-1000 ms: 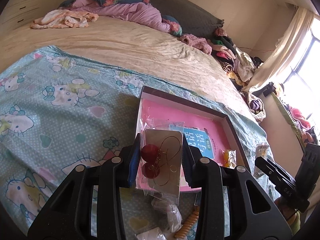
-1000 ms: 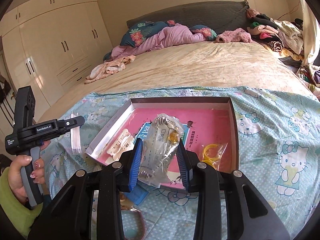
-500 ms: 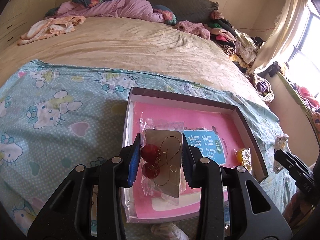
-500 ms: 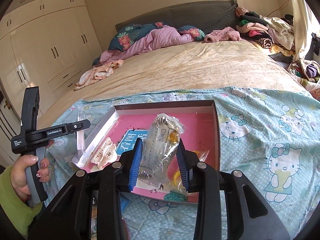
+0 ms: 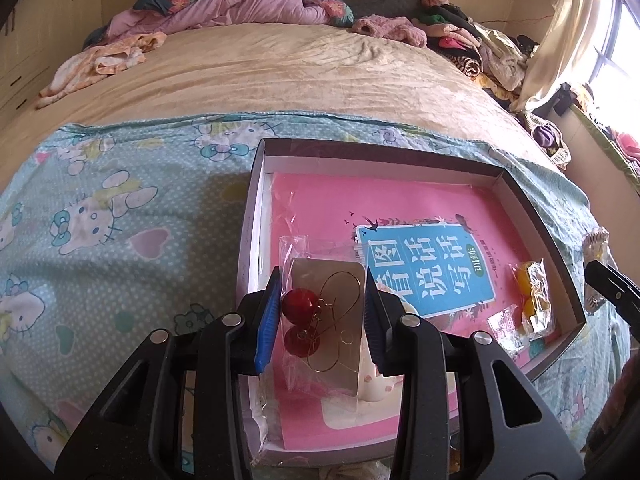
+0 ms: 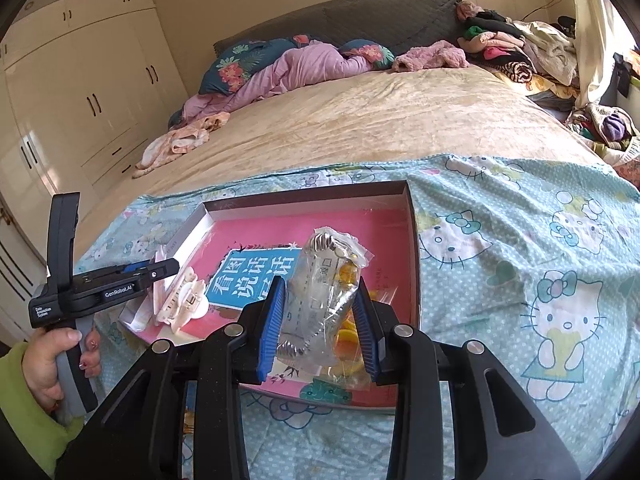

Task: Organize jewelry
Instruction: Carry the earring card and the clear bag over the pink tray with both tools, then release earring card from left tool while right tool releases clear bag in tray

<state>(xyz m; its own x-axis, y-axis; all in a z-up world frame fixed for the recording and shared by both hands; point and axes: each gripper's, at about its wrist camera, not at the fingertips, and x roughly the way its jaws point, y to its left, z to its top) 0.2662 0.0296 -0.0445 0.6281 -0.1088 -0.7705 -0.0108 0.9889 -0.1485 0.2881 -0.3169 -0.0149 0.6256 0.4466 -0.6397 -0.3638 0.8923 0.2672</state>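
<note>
Item one: my left tool [image 5: 322,316], jaws drawn in on a clear packet of earrings [image 5: 324,320], two red beads and gold wire hoops on a silvery card, pinched by its side edges between the blue pads. Directly beyond and beneath this tool lies the shallow box [image 5: 520,196] on the bed, lined with a pink booklet [image 5: 400,208] bearing a blue title panel.

Item two: my right tool [image 6: 320,320], closed narrow on a crumpled clear bag of silver chain [image 6: 320,284], the bag standing upright between the pads and rising above their tips. I see the same box [image 6: 304,200] just ahead of and under this tool.

Item three: a packet of yellow pieces [image 5: 530,300] in the box, to the right of my left tool.

Item four: a cream hair claw clip [image 6: 182,300] in the box, left of my right tool, just below my left tool's tips.

Item five: cartoon-cat sheet [image 6: 540,260] under the box.
</note>
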